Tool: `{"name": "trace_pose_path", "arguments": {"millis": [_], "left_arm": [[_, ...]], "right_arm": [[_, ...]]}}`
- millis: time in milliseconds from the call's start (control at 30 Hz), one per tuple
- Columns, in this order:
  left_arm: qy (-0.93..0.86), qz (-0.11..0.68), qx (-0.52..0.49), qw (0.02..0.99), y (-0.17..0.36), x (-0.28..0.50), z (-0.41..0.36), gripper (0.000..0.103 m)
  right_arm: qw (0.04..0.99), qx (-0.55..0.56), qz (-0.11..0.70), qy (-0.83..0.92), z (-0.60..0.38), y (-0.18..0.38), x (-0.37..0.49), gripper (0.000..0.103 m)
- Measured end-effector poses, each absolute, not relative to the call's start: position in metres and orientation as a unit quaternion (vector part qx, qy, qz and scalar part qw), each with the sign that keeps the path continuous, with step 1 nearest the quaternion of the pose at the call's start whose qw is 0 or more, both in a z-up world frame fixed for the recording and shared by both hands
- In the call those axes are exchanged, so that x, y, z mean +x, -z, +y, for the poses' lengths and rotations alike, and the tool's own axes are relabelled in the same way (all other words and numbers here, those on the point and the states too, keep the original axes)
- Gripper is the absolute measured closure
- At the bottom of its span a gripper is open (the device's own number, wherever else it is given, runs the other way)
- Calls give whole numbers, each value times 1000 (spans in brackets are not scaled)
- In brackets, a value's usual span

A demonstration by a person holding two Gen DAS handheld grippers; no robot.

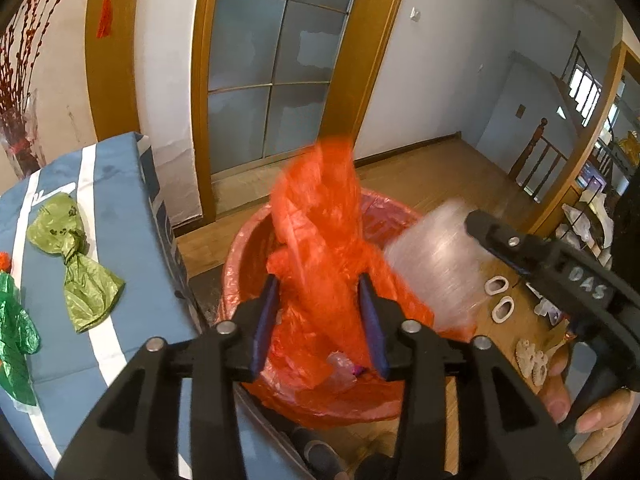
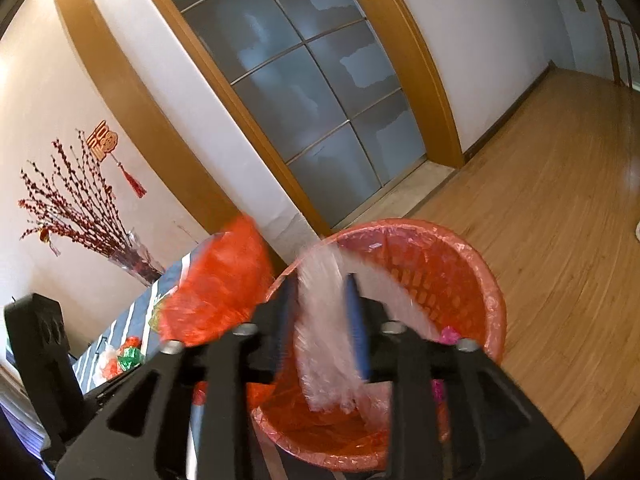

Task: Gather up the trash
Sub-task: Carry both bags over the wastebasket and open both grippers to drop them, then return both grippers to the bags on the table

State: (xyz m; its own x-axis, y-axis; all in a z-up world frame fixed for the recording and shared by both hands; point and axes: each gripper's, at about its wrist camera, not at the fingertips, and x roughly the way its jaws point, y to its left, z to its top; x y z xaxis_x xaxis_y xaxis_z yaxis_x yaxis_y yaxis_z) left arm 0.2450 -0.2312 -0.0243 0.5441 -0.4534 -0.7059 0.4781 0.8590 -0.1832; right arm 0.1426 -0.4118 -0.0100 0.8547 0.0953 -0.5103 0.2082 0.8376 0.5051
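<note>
Our left gripper (image 1: 318, 320) fills the bottom of its own view, its blue pads spread apart with a blurred red plastic bag (image 1: 320, 236) standing between them; we cannot tell whether either pad presses on the plastic. That bag hangs directly over the mouth of the red-lined waste basket (image 2: 486, 300), which stands on the wooden floor (image 2: 560, 220) just beside the blue striped table (image 1: 104, 248).

Our right gripper (image 2: 320, 320) likewise has its jaws parted, and a blurred clear plastic bag (image 2: 324, 320) runs down between them above the same basket; whether it is gripped we cannot tell. From the left wrist view that clear bag shows to the right of the red one, over the basket's right rim, with a hand (image 1: 588, 408) on the black handle beyond.

Small pink scraps (image 2: 450, 334) lie inside the basket near its right wall. On the table, well away from the basket, rest a knotted olive-green bag (image 1: 76, 264) and a brighter green bag (image 1: 16, 340) at the table's left edge.
</note>
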Motion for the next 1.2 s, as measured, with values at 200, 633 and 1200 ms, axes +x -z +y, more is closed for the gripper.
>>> {"name": "trace_pose_path", "arguments": {"millis": [200,633,1200], "left_arm": [[244,404,13,881,31,249,-212,48],[175,381,25,907,20,238,-140,39],[26,352,-2,936,8,212,31,33]], "right_arm": [[923,278,262,53,-416,8,134,49],[940,211,262,50,-377,-11,135,49],[941,139,304,-60,-245,-12,164,49]]}}
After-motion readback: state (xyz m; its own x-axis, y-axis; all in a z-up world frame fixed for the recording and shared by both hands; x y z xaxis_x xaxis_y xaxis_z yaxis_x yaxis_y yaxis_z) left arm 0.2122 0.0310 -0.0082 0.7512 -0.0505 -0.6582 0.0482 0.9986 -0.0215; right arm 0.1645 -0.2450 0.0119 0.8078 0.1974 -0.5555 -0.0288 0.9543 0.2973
